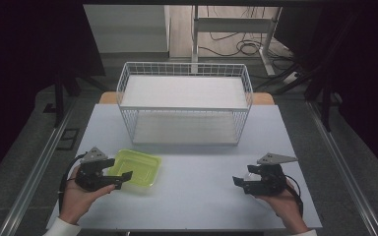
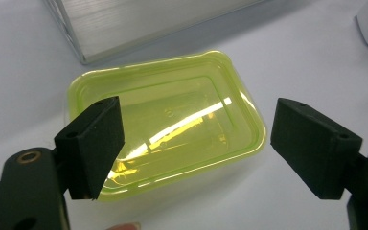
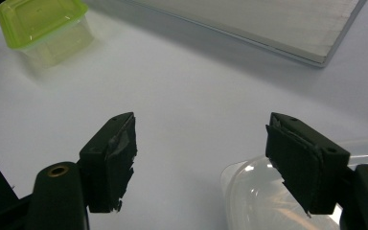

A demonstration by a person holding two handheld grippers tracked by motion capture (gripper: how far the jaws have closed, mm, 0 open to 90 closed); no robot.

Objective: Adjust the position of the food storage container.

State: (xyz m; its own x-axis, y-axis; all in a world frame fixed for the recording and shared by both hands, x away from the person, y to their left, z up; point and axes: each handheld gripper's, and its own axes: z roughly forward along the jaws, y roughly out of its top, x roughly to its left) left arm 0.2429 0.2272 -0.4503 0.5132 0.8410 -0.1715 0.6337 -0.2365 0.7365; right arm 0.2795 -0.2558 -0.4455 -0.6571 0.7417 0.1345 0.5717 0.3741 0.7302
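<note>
At the left of the pale surface [image 1: 197, 196], the left hand-held gripper [image 1: 114, 173] hovers just over the near-left edge of a yellow-green plastic container [image 1: 134, 167]. Its jaws stand wide apart and hold nothing; in the left gripper view the container [image 2: 172, 120] lies between and beyond them, empty and upright. This looks like the approach before a grasp: the next move would call for lowering the jaws astride the container's rim and closing on it.

In the middle, farther back, stands a white wire rack [image 1: 184, 103] with two shelves, well apart from both hands.

At the right, the right hand-held gripper [image 1: 242, 180] is also wide open and empty. A clear plastic lid or tub [image 3: 287, 196] lies under its right jaw; whether the two touch cannot be told.
</note>
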